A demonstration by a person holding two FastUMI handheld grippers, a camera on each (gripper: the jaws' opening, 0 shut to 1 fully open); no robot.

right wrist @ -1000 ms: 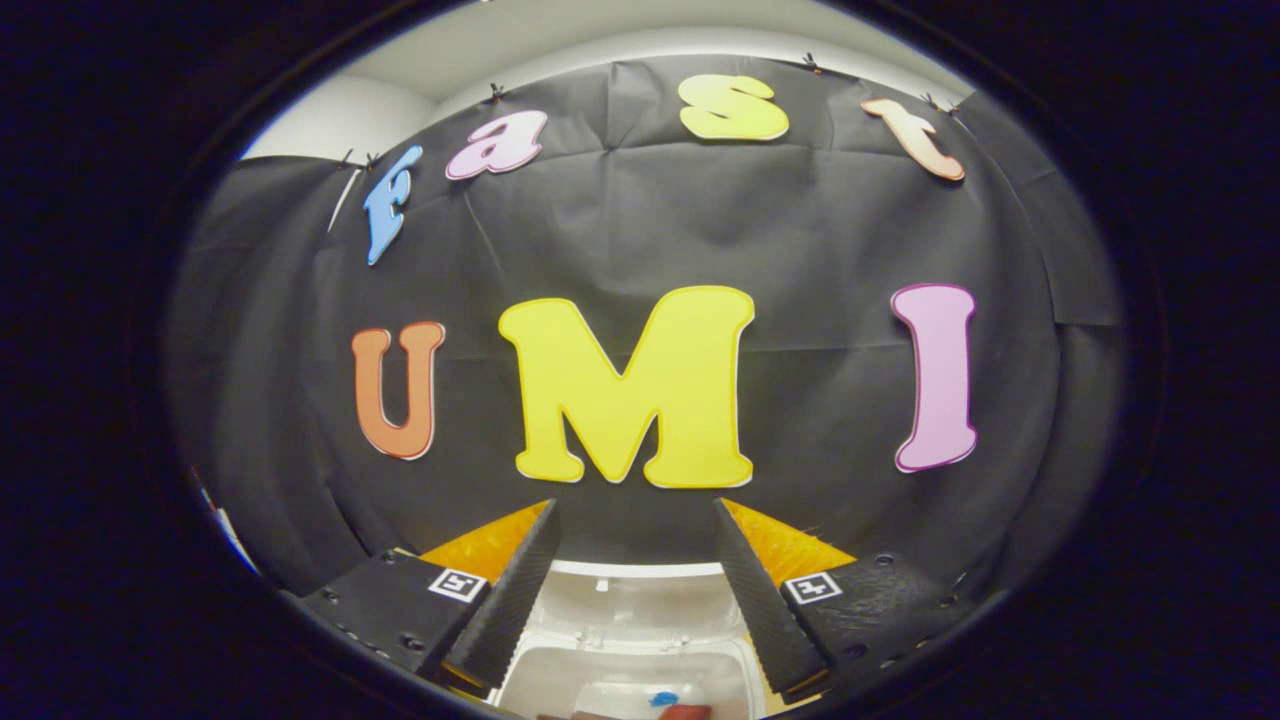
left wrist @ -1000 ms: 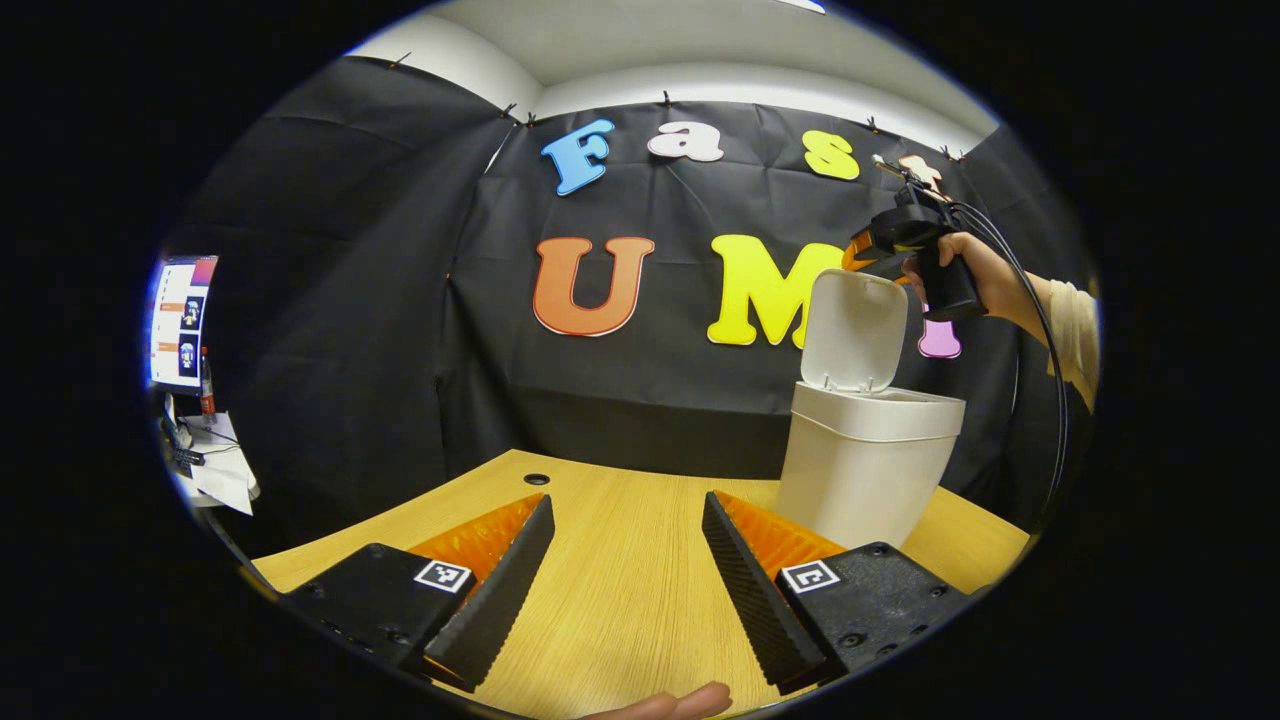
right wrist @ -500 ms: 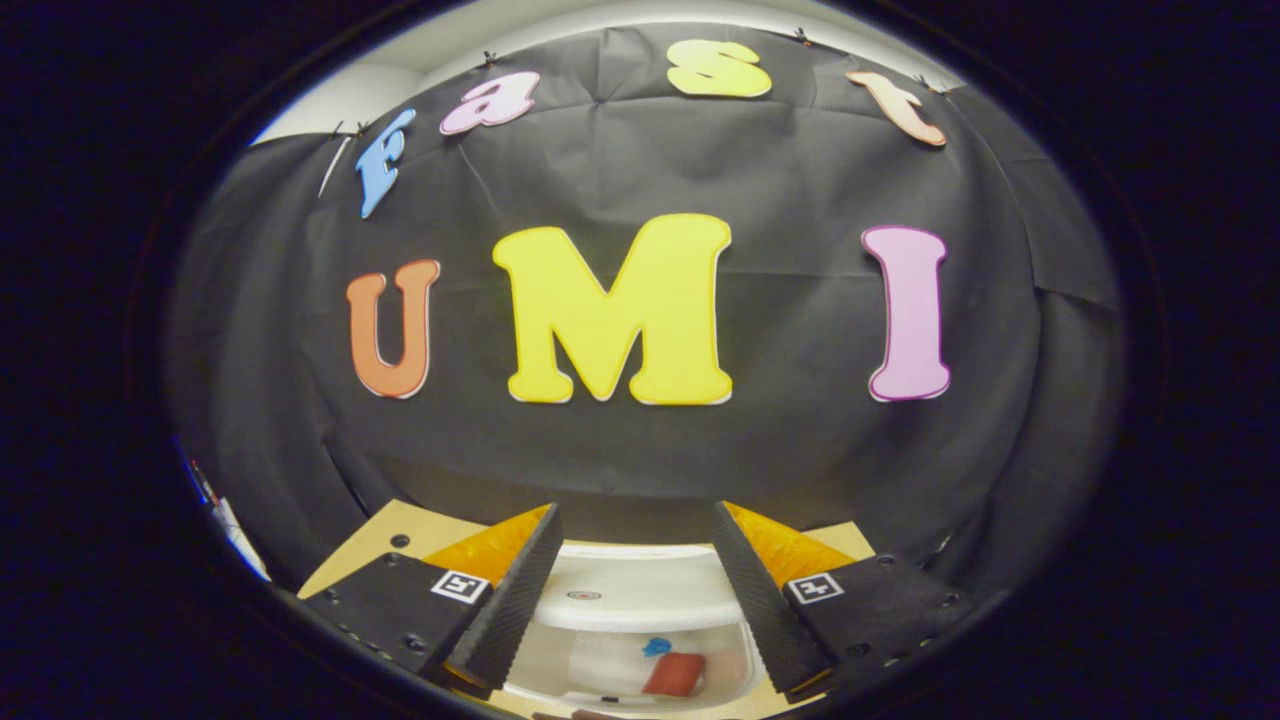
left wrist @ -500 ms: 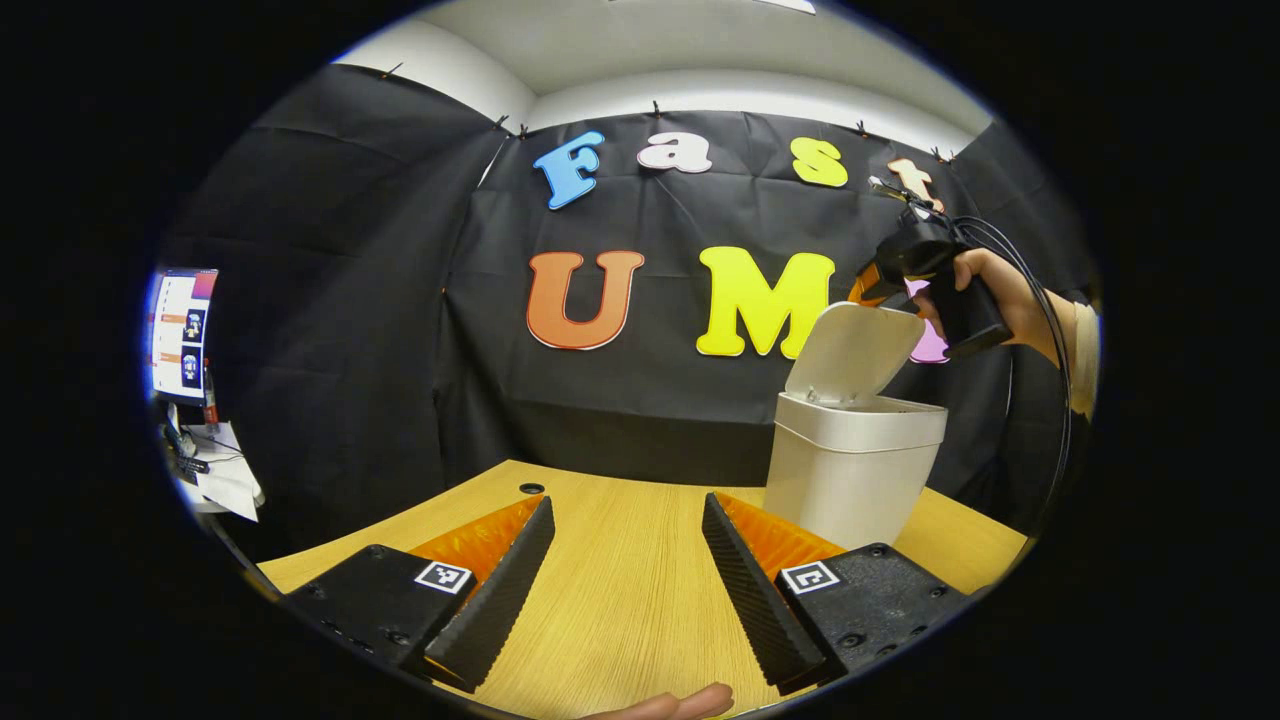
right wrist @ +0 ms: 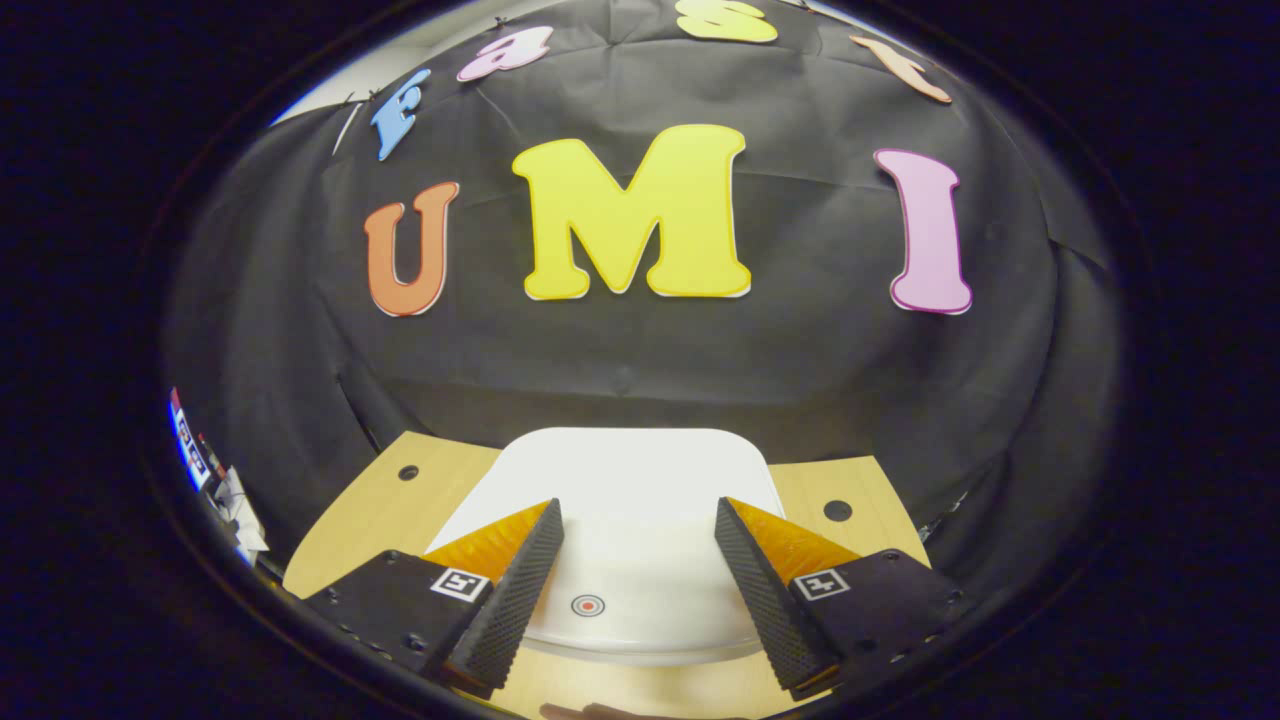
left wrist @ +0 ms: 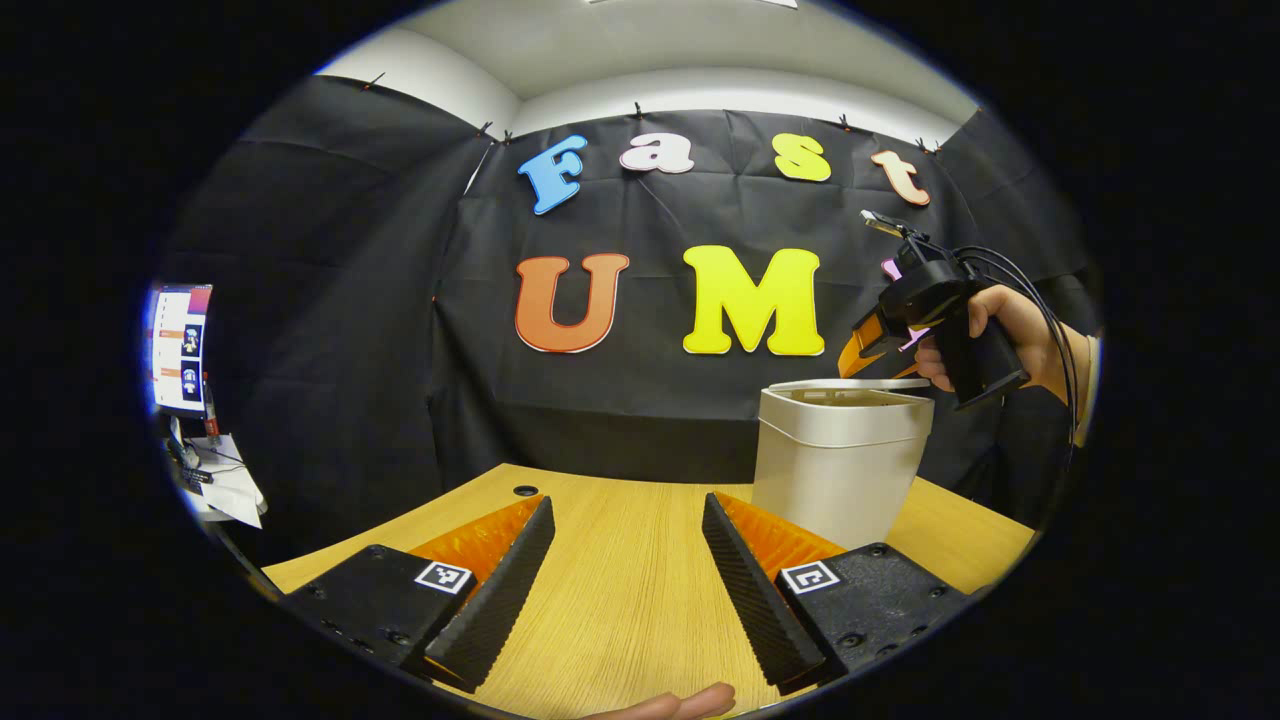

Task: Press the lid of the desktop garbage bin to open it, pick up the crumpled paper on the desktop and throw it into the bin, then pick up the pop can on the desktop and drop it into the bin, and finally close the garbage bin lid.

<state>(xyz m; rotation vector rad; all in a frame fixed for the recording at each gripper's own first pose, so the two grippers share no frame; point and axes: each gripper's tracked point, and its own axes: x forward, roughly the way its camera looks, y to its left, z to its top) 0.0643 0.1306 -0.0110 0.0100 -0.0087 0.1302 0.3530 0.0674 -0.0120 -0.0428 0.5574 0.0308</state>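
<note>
Two grippers are in a booth over a wooden table [left wrist: 620, 590]. In the left gripper view, at the far left edge, a lit screen [left wrist: 180, 335] stands above some papers [left wrist: 225, 485]. Lower and nearer, the left gripper [left wrist: 625, 585] hovers just above the bare tabletop with its fingers spread wide and nothing between them. To the right of it, just behind its right finger [left wrist: 745, 585], stands a pale bin [left wrist: 835, 470]. The lid [left wrist: 850, 384] lies nearly flat on the rim, with a thin gap showing beneath it. Further right and slightly higher, a hand [left wrist: 1005, 325] grips the handle of the right gripper [left wrist: 868, 352], whose tips point down at the lid's far edge; from this side it is unclear whether they touch it.

In the right gripper view, the table's left corner has a small round hole [right wrist: 407, 472]. In the middle, the lid [right wrist: 620, 500] lies close below the right gripper [right wrist: 635, 575], whose fingers are parted and hold nothing. A small red ring mark [right wrist: 587, 605] on the lid sits between them. A second hole [right wrist: 838, 510] is in the table at the right.
</note>
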